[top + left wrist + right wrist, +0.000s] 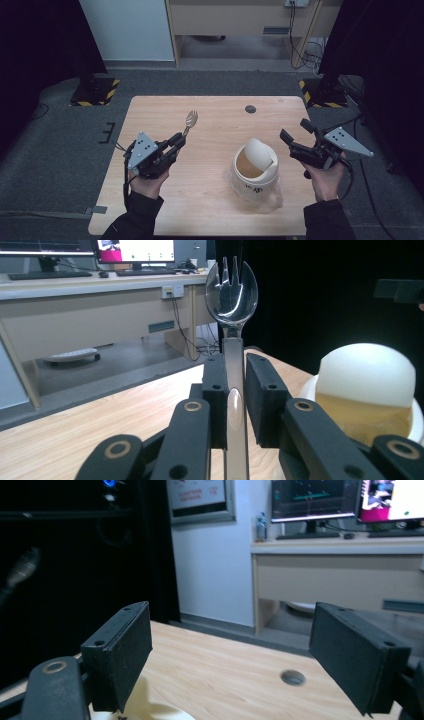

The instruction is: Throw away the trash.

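We have the spork (231, 290) pinched by its handle in the left gripper (176, 141), jaws shut flat on either side of the clear stem so that the head stands well out beyond the pads. In the left gripper view the bowl and tines rise straight up the middle, which tells us the grip is square and the tool will not twist when it meets anything. From the high view the spork (191, 120) hangs over bare table (215, 115), left of the cup (255, 172) and apart from it.

The cup sits near the middle of the table, toward our right, with a white lid (260, 154) tipped up and leaning in its mouth (not lying flat), so tan contents show under it. That tilt seems to be why the spork is held long and clear: we judge the head is meant to go in at the open side.

The right gripper (295, 137) has its jaws spread wide with nothing between them. It hovers just right of the cup, pointing toward it, and its own view looks over the cup rim (150, 712) at the wooden top and the round hole (293, 677). We take that as a ready position, to steady the cup or shift the lid.
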`<move>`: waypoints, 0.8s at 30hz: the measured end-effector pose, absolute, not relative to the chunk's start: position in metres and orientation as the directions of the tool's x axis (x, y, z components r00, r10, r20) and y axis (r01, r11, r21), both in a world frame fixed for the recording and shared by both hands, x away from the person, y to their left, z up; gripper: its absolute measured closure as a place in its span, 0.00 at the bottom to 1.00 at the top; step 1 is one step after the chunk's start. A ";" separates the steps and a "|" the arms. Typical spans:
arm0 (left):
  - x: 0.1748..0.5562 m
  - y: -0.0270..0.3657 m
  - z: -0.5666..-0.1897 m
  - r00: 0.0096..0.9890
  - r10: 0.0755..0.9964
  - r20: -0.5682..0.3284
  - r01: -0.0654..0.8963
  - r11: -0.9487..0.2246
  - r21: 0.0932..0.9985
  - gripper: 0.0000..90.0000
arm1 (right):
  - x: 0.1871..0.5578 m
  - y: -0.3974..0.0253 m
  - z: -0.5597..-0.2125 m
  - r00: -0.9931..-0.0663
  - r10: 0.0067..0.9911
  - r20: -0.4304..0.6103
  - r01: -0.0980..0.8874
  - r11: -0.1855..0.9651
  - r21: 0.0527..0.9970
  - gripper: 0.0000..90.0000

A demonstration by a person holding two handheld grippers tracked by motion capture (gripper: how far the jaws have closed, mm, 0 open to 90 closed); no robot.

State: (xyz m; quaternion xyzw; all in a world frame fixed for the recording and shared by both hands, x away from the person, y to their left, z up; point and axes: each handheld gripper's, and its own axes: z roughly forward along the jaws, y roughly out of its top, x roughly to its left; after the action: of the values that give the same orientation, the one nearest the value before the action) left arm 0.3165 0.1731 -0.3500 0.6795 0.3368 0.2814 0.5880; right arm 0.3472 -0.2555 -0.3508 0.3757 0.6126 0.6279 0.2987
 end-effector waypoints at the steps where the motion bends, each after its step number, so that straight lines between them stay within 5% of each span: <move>1: 0.317 0.171 -0.350 0.617 0.787 -0.012 0.124 -0.082 0.989 0.88 | 0.347 -0.253 -0.349 -0.547 0.830 0.109 0.083 -0.075 0.994 0.19; 24: 0.309 0.109 -0.358 0.710 0.703 0.040 0.077 -0.134 0.988 0.88 | 0.336 -0.210 -0.336 -0.689 0.708 0.154 0.092 -0.126 0.988 0.27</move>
State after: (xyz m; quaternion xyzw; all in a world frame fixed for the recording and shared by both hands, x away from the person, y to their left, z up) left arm 0.3094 0.1095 -0.3585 0.7058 0.2763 0.2620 0.5974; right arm 0.3358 -0.2097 -0.3356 0.3222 0.6209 0.6775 0.2272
